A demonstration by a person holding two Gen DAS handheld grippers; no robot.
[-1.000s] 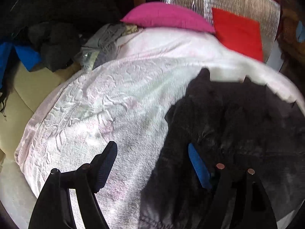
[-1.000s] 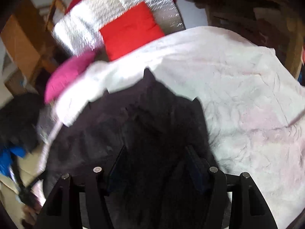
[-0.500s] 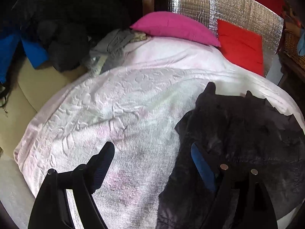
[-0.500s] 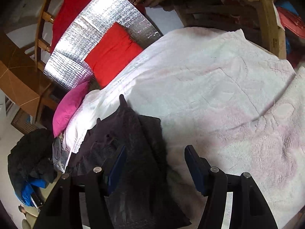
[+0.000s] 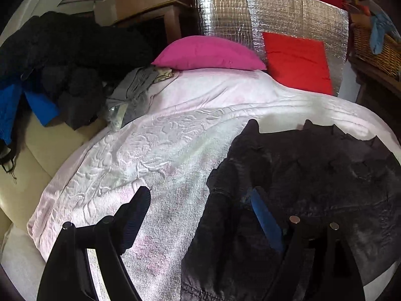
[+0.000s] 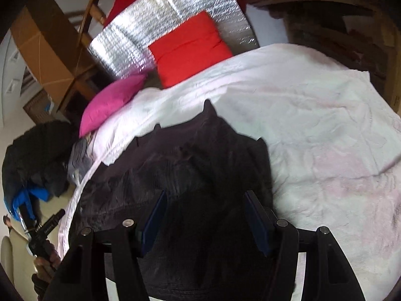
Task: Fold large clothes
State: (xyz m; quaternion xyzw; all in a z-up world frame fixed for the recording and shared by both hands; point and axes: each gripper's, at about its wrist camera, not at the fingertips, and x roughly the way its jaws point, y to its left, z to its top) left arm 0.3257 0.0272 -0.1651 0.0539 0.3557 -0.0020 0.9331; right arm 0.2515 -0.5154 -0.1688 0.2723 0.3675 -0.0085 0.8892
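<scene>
From my left wrist, my left gripper (image 5: pixel 198 208) has just been opening; its jaws stand wide over the pale bedspread (image 5: pixel 155 150), nothing between them, the dark garment (image 5: pixel 313 175) under the right finger. A pink pillow (image 5: pixel 208 54) and red cushion (image 5: pixel 298 61) lean against silver foil (image 5: pixel 275 12).

From my right wrist, blurred, my right gripper (image 6: pixel 204 215) straddles the garment (image 6: pixel 195 165); whether it pinches, I cannot tell.

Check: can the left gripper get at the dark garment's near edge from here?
Probably yes. The left gripper stands open, straddling the dark garment edge on the pale bedspread; nothing lies between them.
</scene>
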